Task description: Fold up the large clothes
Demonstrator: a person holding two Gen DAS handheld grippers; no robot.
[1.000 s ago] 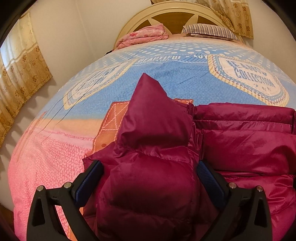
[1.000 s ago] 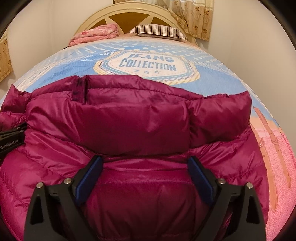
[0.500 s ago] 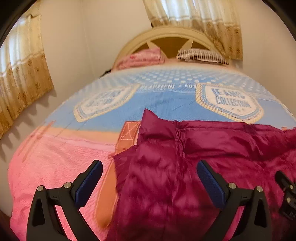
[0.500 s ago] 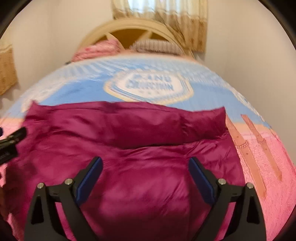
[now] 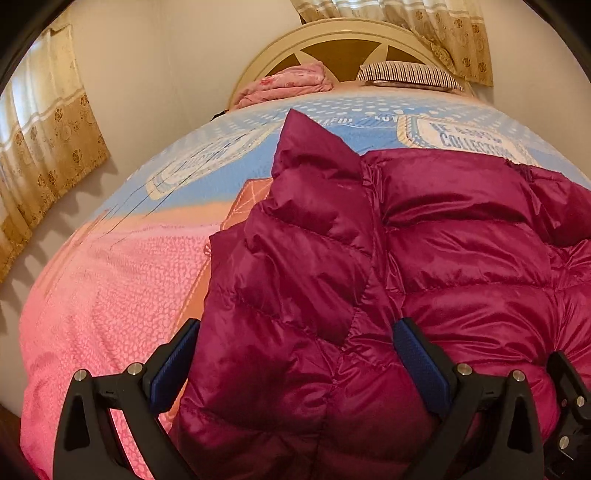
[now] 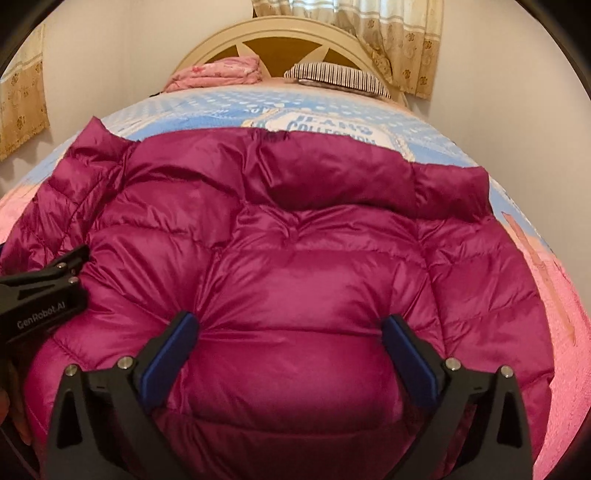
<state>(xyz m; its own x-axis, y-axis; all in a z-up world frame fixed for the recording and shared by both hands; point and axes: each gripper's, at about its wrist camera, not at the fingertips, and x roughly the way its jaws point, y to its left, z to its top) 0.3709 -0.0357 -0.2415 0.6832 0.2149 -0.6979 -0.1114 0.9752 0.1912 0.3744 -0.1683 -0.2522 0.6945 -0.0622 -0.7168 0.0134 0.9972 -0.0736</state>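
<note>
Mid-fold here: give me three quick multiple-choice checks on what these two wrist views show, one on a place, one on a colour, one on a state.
1. Where does the striped pillow lie?
A. at the cream wooden headboard
B. on the floor
C. on the jacket

2. What colour is the quilted puffer jacket?
A. navy
B. magenta
C. grey

3. How does the jacket lie?
A. hung on a hanger
B. rolled into a bag
C. spread on the pink and blue bedspread

Key: 1 A, it rests beside the folded pink blanket under the headboard. 2 B, its shiny fabric is magenta in both views. 3 C, it lies across the bedspread between both grippers' jaws.
</note>
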